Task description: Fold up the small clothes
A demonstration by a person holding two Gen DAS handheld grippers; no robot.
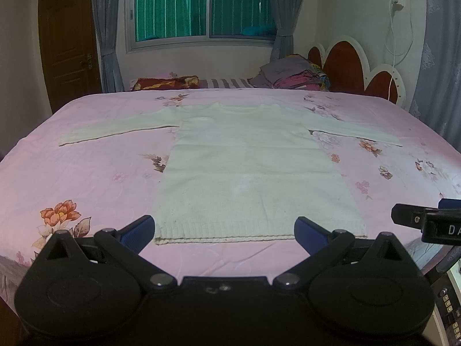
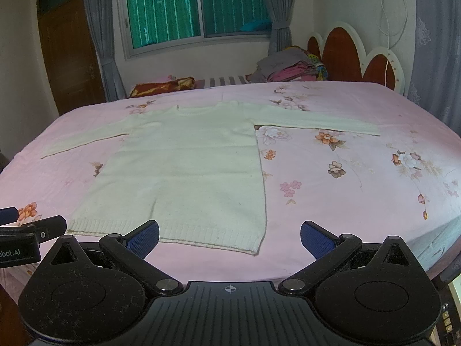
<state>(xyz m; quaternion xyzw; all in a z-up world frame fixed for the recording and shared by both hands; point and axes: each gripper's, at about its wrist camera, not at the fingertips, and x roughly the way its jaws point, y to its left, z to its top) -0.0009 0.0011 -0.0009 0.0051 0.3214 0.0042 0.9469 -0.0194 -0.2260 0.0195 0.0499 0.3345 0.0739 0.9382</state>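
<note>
A cream knitted sweater (image 1: 250, 161) (image 2: 184, 161) lies flat on the pink floral bedspread (image 1: 86, 173) (image 2: 345, 178), both sleeves spread sideways, its ribbed hem nearest me. My left gripper (image 1: 224, 232) is open, hovering just short of the hem, with the hem spanning the gap between its blue pads. My right gripper (image 2: 230, 238) is open as well, near the hem's right corner. Neither touches the cloth. In each wrist view, the other gripper's black finger shows at the frame edge.
A pile of folded clothes (image 1: 291, 72) (image 2: 288, 65) sits by the red and white headboard (image 1: 354, 63) (image 2: 351, 52). A patterned pillow (image 1: 164, 82) lies at the far edge. Beyond the bed, a wooden door (image 1: 69, 43) and a curtained window (image 1: 201, 5).
</note>
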